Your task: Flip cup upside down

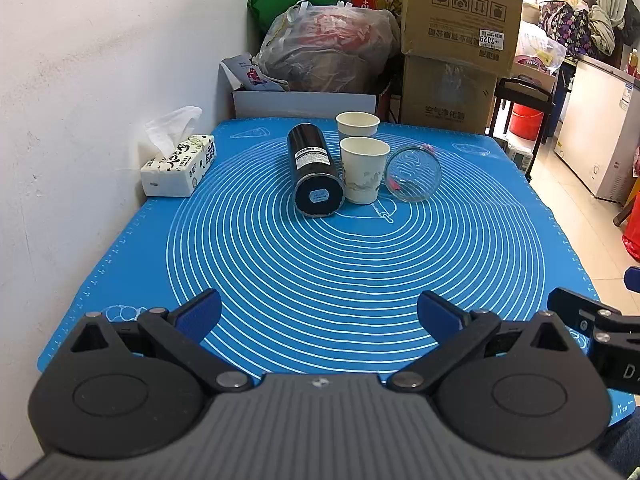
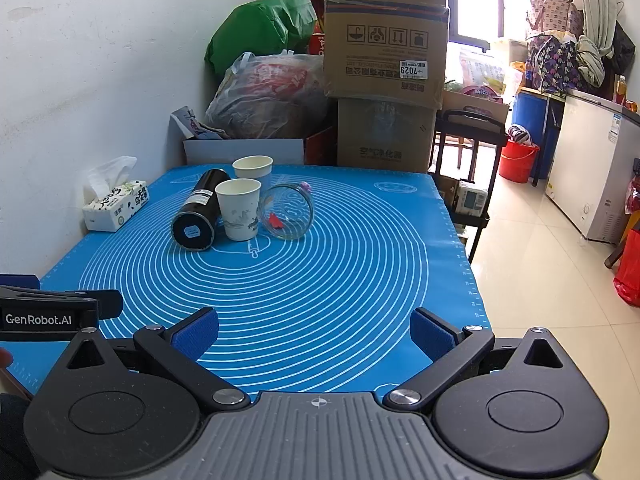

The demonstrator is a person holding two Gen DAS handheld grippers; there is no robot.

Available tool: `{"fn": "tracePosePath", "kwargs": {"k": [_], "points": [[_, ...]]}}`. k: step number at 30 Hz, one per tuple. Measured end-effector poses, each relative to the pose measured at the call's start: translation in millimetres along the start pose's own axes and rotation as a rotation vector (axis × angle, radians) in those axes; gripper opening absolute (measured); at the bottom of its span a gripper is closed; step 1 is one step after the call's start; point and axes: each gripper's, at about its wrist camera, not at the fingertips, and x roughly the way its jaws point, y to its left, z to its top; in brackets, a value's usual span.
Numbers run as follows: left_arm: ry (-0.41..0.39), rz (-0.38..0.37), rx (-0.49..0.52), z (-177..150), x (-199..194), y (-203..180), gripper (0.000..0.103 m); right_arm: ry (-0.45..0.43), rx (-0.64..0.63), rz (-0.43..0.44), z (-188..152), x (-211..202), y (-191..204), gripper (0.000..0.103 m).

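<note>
Two paper cups are standing upright mid-mat; the near cup (image 1: pixel 363 170) is sitting between a lying black flask (image 1: pixel 314 170) and a tipped glass jar (image 1: pixel 412 174), crowding side access. It is likely handling light and crushable, so gripping gently at the wall is advisable. Left gripper (image 1: pixel 320 316) and right gripper (image 2: pixel 314 332) are both holding spread, empty.

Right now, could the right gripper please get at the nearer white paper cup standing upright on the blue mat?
Probably yes: the right gripper is open, with bare blue mat ahead. The nearer white paper cup stands between a lying black cylinder and a tipped glass jar, so sideways room is tight.
</note>
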Motion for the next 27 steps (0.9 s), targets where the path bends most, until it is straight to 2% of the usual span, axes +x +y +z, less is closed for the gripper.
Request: {"fn": "tracePosePath", "kwargs": {"k": [27], "points": [[-0.002, 0.001, 0.004, -0.6, -2.6, -2.8, 0.103, 0.002, -0.001, -0.003, -0.3, 0.7, -0.8, 0.103]]}}
